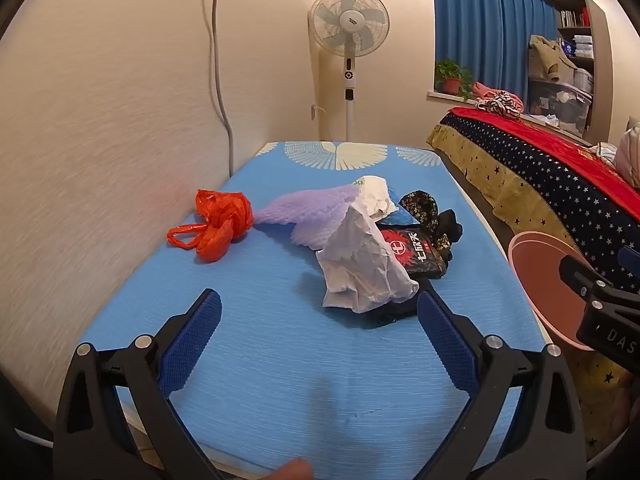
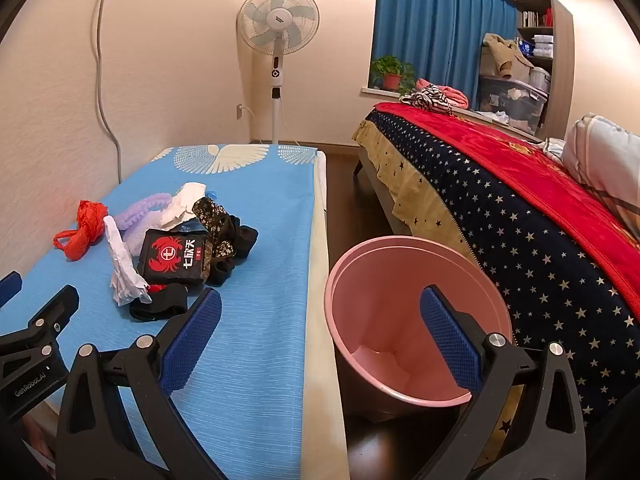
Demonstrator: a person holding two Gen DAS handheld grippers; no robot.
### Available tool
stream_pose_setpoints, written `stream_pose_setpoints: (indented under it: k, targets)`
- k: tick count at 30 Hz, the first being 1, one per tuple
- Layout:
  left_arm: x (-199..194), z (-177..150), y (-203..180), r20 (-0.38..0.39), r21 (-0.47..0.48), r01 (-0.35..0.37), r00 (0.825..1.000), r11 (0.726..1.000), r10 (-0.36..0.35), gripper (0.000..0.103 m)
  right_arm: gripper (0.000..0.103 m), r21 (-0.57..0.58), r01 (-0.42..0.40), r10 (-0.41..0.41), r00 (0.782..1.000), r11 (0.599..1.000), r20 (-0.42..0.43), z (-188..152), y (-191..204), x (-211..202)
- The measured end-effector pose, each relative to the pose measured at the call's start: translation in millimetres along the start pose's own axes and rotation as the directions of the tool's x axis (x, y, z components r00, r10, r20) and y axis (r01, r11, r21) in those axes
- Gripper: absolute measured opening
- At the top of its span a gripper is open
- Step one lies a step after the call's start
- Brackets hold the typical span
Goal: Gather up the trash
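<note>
**Left wrist and right wrist views: trash heaped mid-table, bin on the floor at the right edge**

Left wrist view, from the wall side across: a pale wall runs along the left edge of the blue-covered table [image 1: 248, 360], with a grey cable [image 1: 218, 60] hanging down it. Nearest the wall lies a knotted orange plastic bag [image 1: 218, 224], apart from the wall by a strip of bare cover. Touching its right side is a lilac foam fruit net [image 1: 312, 216], and against that a crumpled white paper [image 1: 360, 268] standing up in a peak. A second white wad [image 1: 376, 196] sits behind it. Right of the paper, partly under it, lies a black packet with a red crab print [image 1: 416, 256], with dark floral fabric [image 1: 424, 208] behind it. The left gripper [image 1: 320, 312] hangs with its jaws spread wide and empty, its right finger just beside the paper's lower edge. Bare cover fills the space between the fingers and the near edge.

Right wrist view: the same heap occupies the table's left half, and a black band [image 2: 160, 304] lies at its near end. The table's right half is bare up to the white side edge [image 2: 320, 280]. Beyond that edge a narrow strip of dark floor holds a pink waste bin [image 2: 340, 320], tilted toward the camera, wedged between the table and the star-patterned bedspread [image 2: 540, 260]. The right gripper [image 2: 320, 312] is spread open, holding nothing, its left finger over the table and its right finger over the bin's mouth. A pedestal fan [image 2: 278, 24] stands at the far wall.
</note>
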State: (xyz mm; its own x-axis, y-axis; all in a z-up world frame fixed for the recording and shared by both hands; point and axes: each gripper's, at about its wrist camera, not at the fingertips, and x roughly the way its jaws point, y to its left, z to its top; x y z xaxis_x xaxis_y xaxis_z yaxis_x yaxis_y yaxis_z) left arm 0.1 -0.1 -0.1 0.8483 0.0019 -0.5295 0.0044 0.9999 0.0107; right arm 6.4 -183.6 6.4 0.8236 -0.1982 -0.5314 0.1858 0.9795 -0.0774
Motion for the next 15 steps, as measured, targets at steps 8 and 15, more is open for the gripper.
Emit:
stream_pose_setpoints:
  k: [8,15]
  targets:
    - [0.2,0.0,-0.7,0.001,-0.003,0.000,1.000,1.000,0.000,0.095,0.097,-0.005,-0.002,0.002,1.000,1.000,0.002,-0.2,1.8,-0.6]
    - [-2.4,1.6,1.9,-0.006,-0.055,0.009,1.000,0.998,-0.009,0.095,0.097,0.001,-0.007,0.007,1.000,1.000,0.003,0.9,1.4,-1.6]
